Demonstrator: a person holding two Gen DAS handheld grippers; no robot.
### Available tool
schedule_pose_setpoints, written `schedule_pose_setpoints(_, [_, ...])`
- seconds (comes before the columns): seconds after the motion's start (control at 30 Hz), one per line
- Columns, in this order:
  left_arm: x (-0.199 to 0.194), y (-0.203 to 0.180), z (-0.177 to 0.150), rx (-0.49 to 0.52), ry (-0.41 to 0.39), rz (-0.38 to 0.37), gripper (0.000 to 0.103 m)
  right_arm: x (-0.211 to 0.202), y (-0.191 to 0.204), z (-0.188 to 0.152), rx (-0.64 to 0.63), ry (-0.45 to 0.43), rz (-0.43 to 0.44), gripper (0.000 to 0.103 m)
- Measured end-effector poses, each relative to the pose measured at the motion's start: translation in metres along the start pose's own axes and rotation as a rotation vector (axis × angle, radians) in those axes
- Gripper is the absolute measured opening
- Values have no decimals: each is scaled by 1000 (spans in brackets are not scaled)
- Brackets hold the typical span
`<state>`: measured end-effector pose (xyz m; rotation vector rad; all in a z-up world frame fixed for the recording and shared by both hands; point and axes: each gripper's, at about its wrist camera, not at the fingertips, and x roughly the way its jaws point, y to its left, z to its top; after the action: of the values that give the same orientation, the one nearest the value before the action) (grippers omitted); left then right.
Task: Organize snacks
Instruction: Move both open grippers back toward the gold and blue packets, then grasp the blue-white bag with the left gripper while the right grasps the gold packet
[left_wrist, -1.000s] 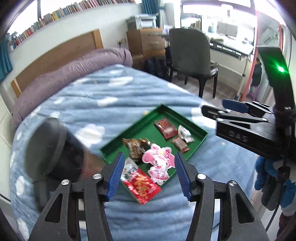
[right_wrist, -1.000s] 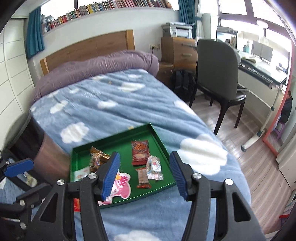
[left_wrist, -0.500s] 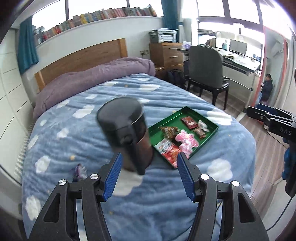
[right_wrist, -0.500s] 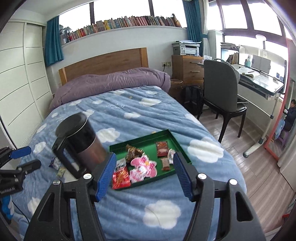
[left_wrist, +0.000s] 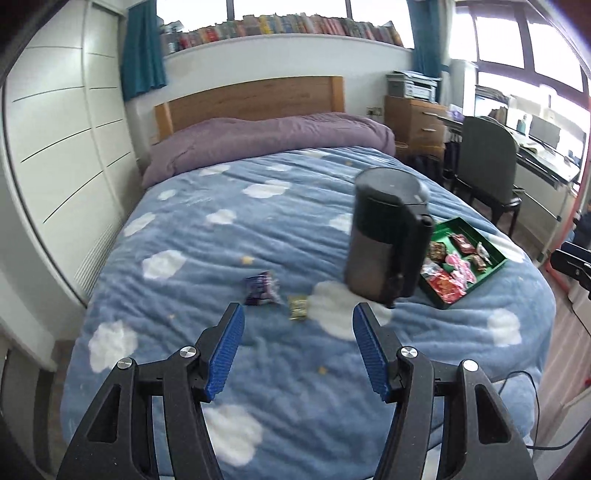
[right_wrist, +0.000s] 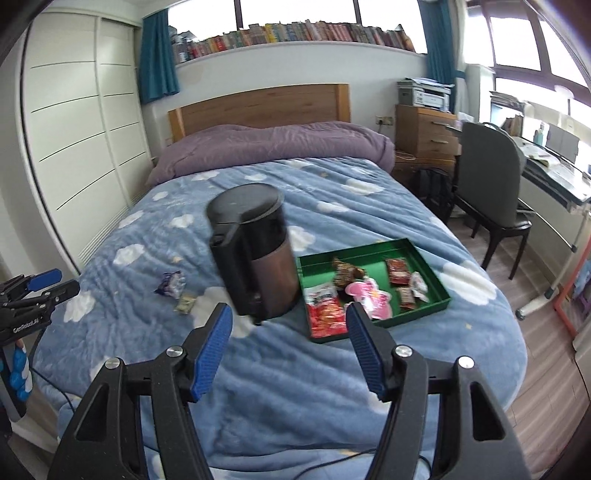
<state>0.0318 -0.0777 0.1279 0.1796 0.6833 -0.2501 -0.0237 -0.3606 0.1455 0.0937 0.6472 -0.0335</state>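
Both grippers have pulled back from the green rectangular snack tray (right_wrist: 432, 295), empty.
The left gripper (left_wrist: 298, 350) and right gripper (right_wrist: 288, 349) gape, released; two loose wrapped snacks (left_wrist: 260, 288) lie left of the dark brown lidded kettle (left_wrist: 386, 243), which hides the tray's near-left corner.

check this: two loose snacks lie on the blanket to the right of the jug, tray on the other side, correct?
Not quite. The two loose snacks lie left of the jug; the tray sits on its right. The right wrist view shows it. The rest stands.
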Motion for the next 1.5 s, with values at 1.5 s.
schedule_pose_setpoints(1.5, [247,92,-3,-125,324,-57,58,306,170,-35,-36,374,195,96])
